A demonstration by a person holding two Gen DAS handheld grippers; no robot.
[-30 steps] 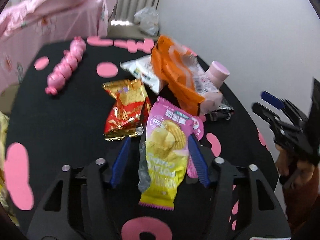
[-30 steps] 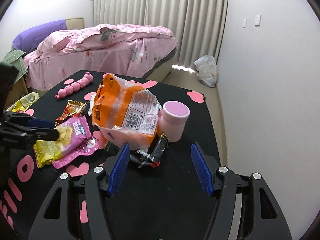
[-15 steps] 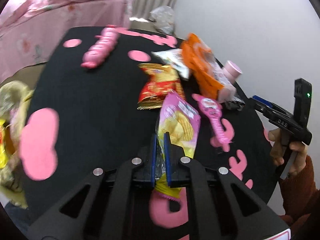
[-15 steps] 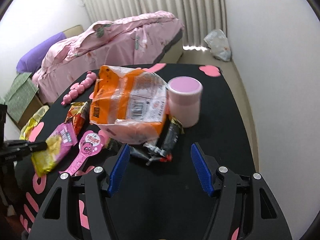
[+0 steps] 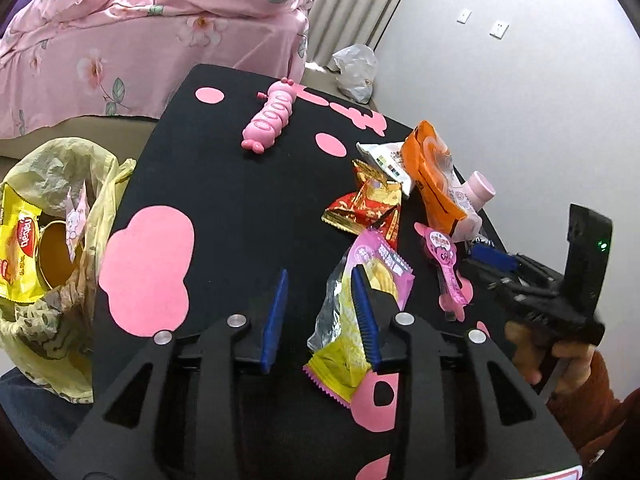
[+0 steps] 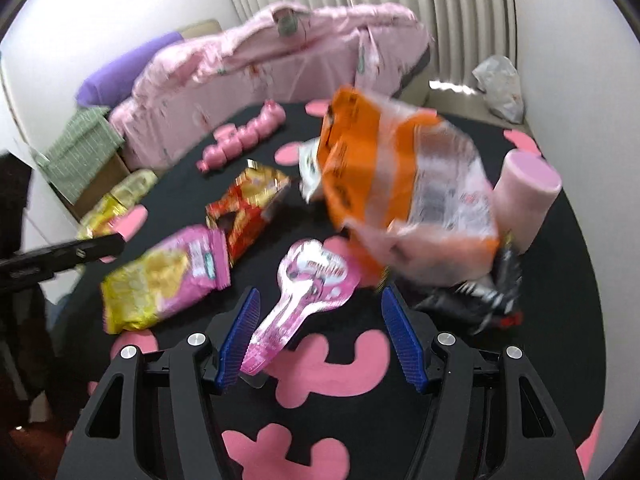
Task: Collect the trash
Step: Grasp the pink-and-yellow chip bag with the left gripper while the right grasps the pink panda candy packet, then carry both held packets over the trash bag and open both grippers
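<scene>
Pink-and-yellow chip packet (image 5: 362, 320) lies on the black table (image 5: 240, 200), beside the left gripper (image 5: 320, 312) whose opening jaws have let it go. Only the left view shows the yellow trash bag (image 5: 60, 216); only the right shows the right gripper (image 6: 320, 336) spread wide around a pink lollipop wrapper (image 6: 296, 300).

Seen from the left wrist, the trash bag (image 5: 60, 240) hangs at the table (image 5: 240, 208) edge at nine o'clock (wrappers inside); the caterpillar toy (image 5: 272, 120) lies at twelve, the snack wrappers (image 5: 368, 204) at two.
</scene>
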